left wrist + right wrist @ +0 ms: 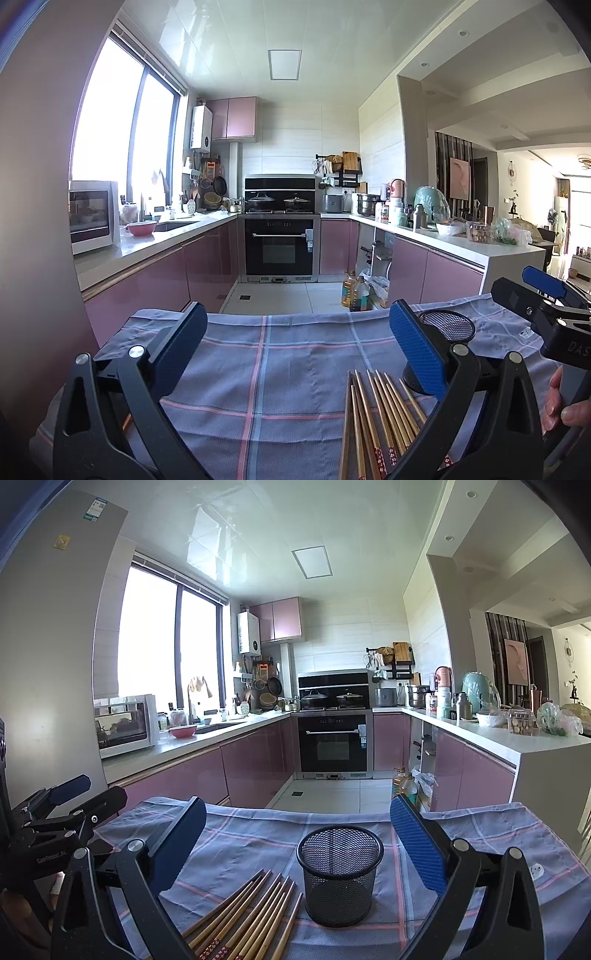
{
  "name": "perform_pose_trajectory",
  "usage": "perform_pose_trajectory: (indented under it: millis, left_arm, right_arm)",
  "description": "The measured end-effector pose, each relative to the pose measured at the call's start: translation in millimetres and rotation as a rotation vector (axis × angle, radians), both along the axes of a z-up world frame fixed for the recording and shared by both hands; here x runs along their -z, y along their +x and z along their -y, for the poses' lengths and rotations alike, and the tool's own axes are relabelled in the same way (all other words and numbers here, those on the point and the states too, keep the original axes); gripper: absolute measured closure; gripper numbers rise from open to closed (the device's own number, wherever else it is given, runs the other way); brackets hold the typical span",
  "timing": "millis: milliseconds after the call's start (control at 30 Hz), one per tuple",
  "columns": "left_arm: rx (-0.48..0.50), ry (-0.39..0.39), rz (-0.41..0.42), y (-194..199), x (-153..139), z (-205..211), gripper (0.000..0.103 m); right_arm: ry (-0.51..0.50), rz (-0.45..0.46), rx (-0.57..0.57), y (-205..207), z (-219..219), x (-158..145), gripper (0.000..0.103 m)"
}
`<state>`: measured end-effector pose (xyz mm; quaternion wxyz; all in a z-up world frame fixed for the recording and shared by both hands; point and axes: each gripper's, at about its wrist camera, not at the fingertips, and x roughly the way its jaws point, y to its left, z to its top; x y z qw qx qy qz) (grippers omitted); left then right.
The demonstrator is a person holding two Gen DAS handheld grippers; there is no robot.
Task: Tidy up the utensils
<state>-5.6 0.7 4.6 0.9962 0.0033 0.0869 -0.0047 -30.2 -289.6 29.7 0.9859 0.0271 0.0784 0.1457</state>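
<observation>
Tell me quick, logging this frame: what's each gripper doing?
Left gripper: open, holding nothing, above the chopsticks.
Right gripper: open, holding nothing, facing the mesh cup.

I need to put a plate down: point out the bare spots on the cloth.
Bare cloth lies left of the chopsticks, and again right of the mesh cup toward the cloth's edge. It is crowded where chopsticks lie close beside the cup.
</observation>
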Motion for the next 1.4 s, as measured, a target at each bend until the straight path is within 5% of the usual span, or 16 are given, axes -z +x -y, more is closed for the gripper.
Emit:
perform_pose_trajectory:
  millis: [1400]
  left_arm:
    - [0.001,-0.003,0.003,-1.3,0.7,1.3,0.006]
  right_arm:
    - [-0.001,-0.009,0.009,1.7,-1.5,-0.1,0.006]
